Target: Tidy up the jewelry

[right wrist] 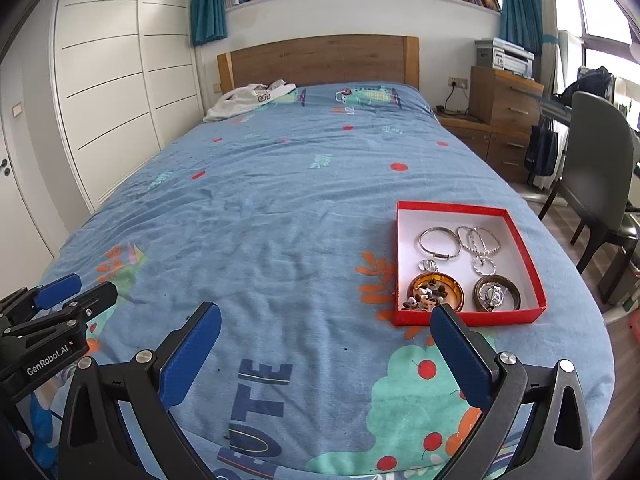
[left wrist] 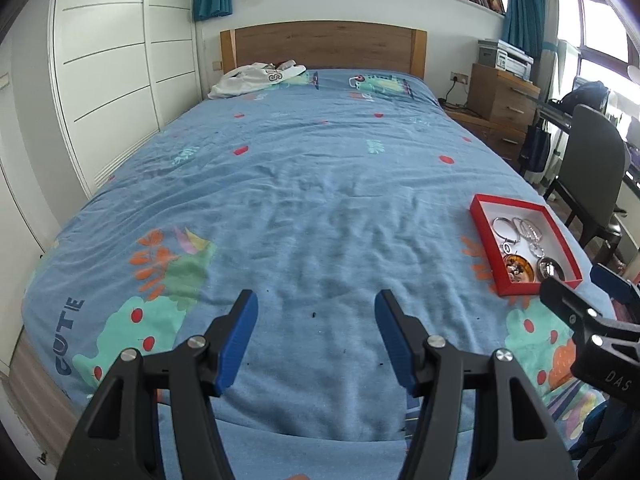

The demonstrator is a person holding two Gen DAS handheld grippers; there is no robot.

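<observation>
A red box with a white inside lies on the blue bedspread, near the bed's right edge. It holds silver bangles, small rings, an amber dish with beads and a dark dish with a silver piece. The box also shows in the left wrist view. My right gripper is open and empty, just in front of the box's near left corner. My left gripper is open and empty over bare bedspread, left of the box.
A white garment lies by the wooden headboard. White wardrobe doors stand at the left. A wooden drawer unit and a dark chair stand right of the bed.
</observation>
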